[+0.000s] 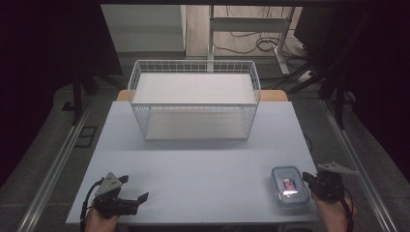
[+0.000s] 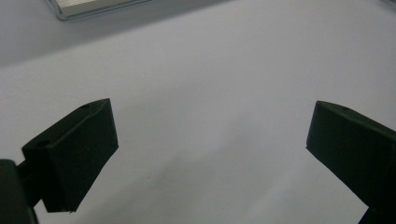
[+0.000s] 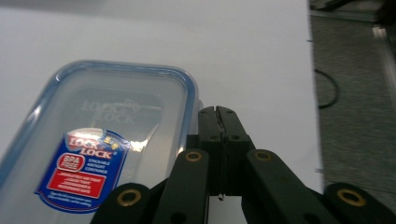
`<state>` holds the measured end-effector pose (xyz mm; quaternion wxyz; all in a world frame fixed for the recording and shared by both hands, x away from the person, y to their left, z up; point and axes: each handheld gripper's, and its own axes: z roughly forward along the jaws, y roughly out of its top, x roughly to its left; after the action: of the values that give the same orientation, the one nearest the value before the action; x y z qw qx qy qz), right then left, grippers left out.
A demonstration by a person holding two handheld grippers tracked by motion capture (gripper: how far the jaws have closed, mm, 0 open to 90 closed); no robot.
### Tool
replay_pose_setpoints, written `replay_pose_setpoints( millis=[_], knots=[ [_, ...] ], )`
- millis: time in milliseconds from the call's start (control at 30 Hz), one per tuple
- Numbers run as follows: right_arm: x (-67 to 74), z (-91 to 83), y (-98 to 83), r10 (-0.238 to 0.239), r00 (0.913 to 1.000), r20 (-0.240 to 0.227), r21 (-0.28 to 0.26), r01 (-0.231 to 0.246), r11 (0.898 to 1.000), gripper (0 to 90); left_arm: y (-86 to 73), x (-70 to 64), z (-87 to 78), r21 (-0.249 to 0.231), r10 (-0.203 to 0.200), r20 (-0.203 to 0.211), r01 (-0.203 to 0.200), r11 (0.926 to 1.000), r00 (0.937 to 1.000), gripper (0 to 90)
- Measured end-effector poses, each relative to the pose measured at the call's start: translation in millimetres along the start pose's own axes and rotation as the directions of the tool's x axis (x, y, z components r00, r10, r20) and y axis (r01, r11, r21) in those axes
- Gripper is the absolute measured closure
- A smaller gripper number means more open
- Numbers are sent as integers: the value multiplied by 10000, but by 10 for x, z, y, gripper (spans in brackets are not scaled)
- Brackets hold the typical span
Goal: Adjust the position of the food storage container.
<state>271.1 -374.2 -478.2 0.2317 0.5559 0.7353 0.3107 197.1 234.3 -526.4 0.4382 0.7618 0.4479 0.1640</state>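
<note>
A clear plastic food container (image 1: pixel 289 186) with a blue-rimmed lid and a blue and red sticker lies flat near the table's front right corner. My right gripper (image 1: pixel 308 179) sits just to its right, low over the table. In the right gripper view the container (image 3: pixel 102 140) lies on the left, and the right gripper (image 3: pixel 217 112) has its jaws pressed together beside the lid's right edge with nothing between them. My left gripper (image 1: pixel 134 187) rests at the front left with its jaws wide apart. In its own view, only bare table lies between the left gripper's (image 2: pixel 211 107) jaws.
A white wire basket (image 1: pixel 193 63) stands at the back middle of the pale table (image 1: pixel 193 159). Metal frame rails run along both sides of the table, and a rail's end (image 2: pixel 93 7) lies at the top left of the left gripper view. A cable loop (image 3: pixel 327 88) lies on the floor right of the table.
</note>
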Motion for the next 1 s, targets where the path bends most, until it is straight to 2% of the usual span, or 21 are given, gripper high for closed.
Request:
replay_pose_setpoints(
  millis=[33,133,167,233,267,300,333,367,467,500,567,600,633,700,833,900,933,967,1000],
  knots=[
    [26,23,10,174,9987,-486,-58,-177,9998,895,0,0,2,17,-23,30,23,10000,10000,18],
    [89,65,28,-21,9981,-611,36,23,10000,894,0,1,7,36,-45,69,44,10000,10000,19],
    [172,118,51,-71,9946,-1031,114,83,9999,894,1,-1,10,53,-41,109,40,10000,9999,19],
    [286,182,85,-279,9893,-1431,231,315,9992,895,2,-2,14,58,-41,134,40,10000,9999,19],
    [286,182,85,-279,9893,-1431,231,315,9992,895,2,-2,14,58,-41,134,40,10000,9999,19],
    [432,247,130,-572,9817,-1815,322,641,9974,895,2,-3,19,68,-48,169,47,10000,9998,20],
    [432,247,130,-572,9817,-1815,322,641,9974,895,2,-3,19,68,-48,169,47,10000,9998,19],
    [493,273,146,-673,9775,-2001,330,754,9966,894,3,-5,23,90,-54,182,52,9999,9998,19],
    [746,355,192,-1119,9458,-3050,482,1326,9900,894,3,-11,28,114,-48,222,46,9999,9997,20],
    [808,309,214,-1283,9401,-3157,347,1466,9886,893,3,-14,26,107,-54,234,51,9999,9997,20],
    [807,270,219,-1395,9424,-3039,256,1545,9877,894,3,-14,24,101,-60,232,58,9999,9997,20],
    [778,174,206,-1508,9484,-2787,46,1584,9874,894,3,-13,23,99,-63,233,61,9999,9997,20],
    [752,124,186,-1448,9498,-2772,3,1508,9886,894,2,-10,24,89,-84,244,82,9999,9997,20],
    [695,1,94,-1271,9565,-2625,35,1326,9912,894,2,-3,31,81,-138,291,136,9999,9995,22],
    [661,-240,-233,-1323,9653,-2252,353,1438,9890,895,2,-5,30,83,-149,308,146,9999,9994,23],
    [657,-275,-284,-1322,9684,-2116,415,1440,9887,895,1,-6,27,78,-160,304,158,9998,9994,23],
    [658,-299,-325,-1243,9682,-2172,552,1393,9887,894,1,-5,25,71,-178,308,176,9998,9994,23],
    [684,-312,-388,-1010,9610,-2575,826,1260,9886,894,3,-2,23,65,-180,276,178,9998,9995,23],
    [684,-312,-388,-1010,9610,-2575,826,1260,9886,894,3,-2,23,65,-180,276,178,9998,9995,24]
  ],
)
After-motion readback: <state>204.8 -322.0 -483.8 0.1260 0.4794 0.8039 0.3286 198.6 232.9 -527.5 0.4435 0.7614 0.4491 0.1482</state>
